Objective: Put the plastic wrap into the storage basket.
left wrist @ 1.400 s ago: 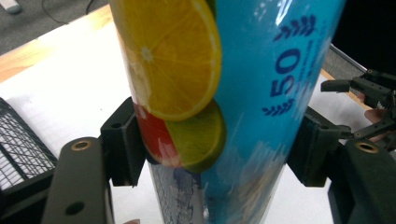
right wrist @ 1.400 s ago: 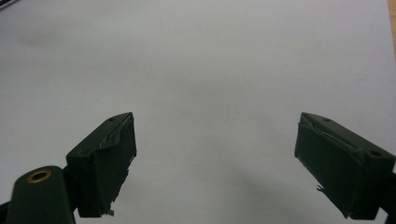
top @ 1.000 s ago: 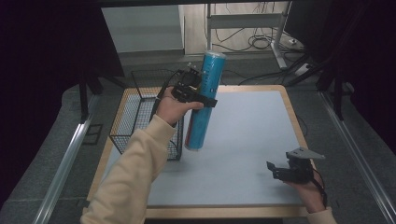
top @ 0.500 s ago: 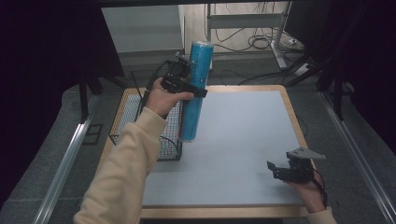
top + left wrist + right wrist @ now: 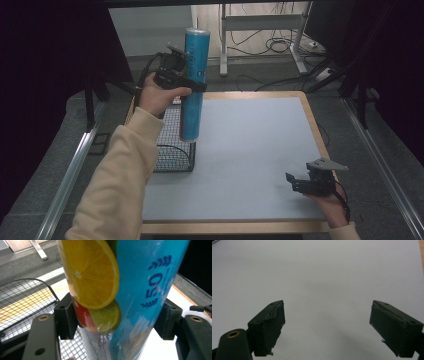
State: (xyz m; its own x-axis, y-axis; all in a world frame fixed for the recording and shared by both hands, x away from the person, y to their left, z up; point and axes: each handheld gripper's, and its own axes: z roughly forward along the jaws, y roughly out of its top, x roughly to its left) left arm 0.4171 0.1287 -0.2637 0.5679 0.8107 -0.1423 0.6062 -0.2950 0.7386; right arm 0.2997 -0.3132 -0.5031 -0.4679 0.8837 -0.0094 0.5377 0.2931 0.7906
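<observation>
Left gripper (image 5: 117, 322): pads (image 5: 65, 316) clamped on the tall blue tube (image 5: 193, 85), held upright and clear of the table (image 5: 250, 150), just right of the wire basket (image 5: 172, 150) at nine o'clock. Carrying step, by my judgement; next, swing over the basket and lower. Basket looks empty. Right gripper (image 5: 327, 322): jaws wide, nothing between, resting at five o'clock.
</observation>
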